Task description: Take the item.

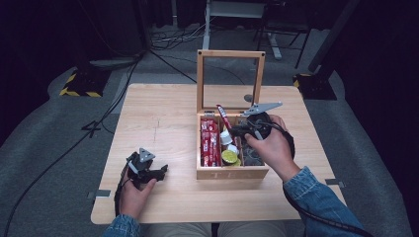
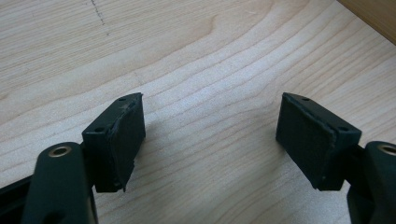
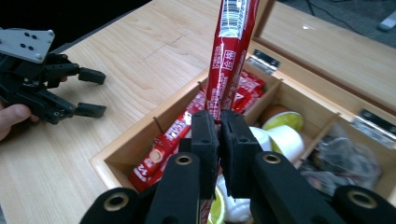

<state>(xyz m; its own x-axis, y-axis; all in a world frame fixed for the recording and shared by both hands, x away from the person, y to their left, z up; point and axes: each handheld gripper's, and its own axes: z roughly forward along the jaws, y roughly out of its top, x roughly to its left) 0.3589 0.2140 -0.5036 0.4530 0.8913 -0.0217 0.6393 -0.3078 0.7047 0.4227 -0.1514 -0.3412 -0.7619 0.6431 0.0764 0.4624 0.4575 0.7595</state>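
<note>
Right gripper clenched on a long red foil stick sachet, upright above the wooden compartment box; left gripper released, empty.

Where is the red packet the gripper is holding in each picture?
High view: the red packet sticks up over the wooden box, left of the right gripper.
Left gripper view: not in it; bare table between open jaws.
Right gripper view: it rises top centre, pinched by shut jaws.
Shared landmark: the table.
</note>
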